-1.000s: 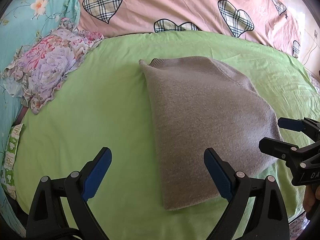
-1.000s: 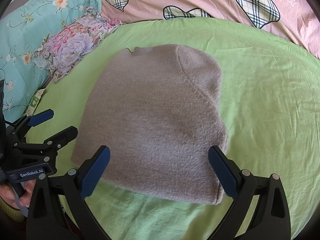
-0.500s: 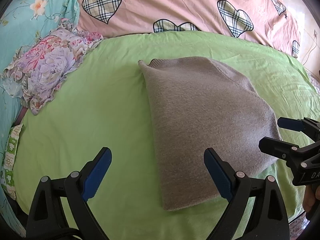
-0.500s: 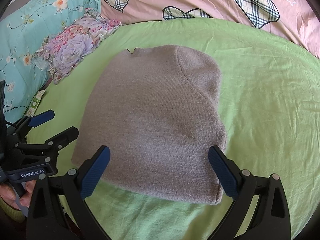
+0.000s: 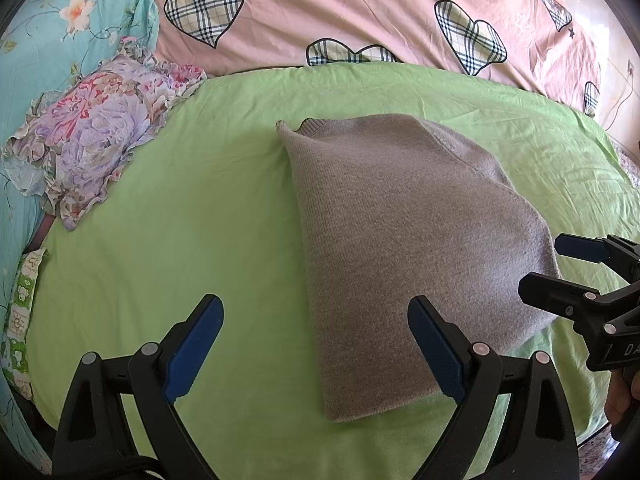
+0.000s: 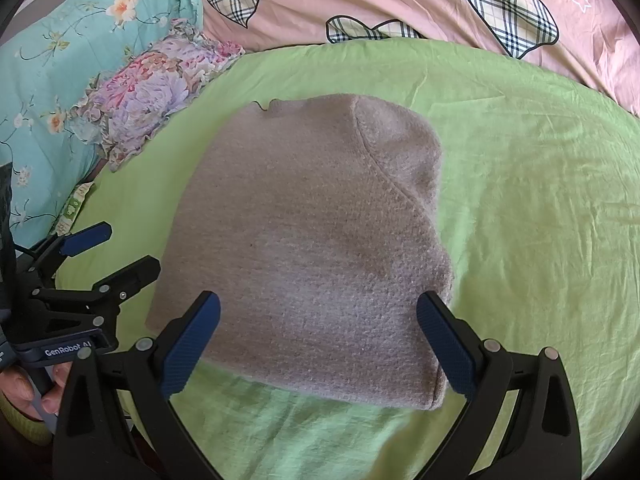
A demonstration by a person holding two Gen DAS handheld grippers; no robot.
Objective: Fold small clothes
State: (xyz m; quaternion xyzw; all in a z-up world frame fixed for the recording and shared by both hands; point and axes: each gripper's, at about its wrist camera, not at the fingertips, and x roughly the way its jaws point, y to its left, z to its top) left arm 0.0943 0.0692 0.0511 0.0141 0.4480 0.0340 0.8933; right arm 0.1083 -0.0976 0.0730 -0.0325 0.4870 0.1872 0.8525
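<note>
A grey knitted garment (image 5: 404, 240) lies folded flat on the green bed sheet (image 5: 180, 232); it also shows in the right wrist view (image 6: 312, 240). My left gripper (image 5: 316, 344) is open and empty, held above the garment's near left edge. My right gripper (image 6: 320, 336) is open and empty, over the garment's near edge. The right gripper also shows at the right edge of the left wrist view (image 5: 560, 266), and the left gripper at the left edge of the right wrist view (image 6: 116, 252). Neither touches the garment.
A frilled floral cushion (image 5: 92, 132) lies at the left on a turquoise flowered cover (image 5: 48, 32). A pink quilt with plaid hearts (image 5: 360, 12) runs along the far side. A small printed packet (image 5: 22, 304) sits at the left bed edge.
</note>
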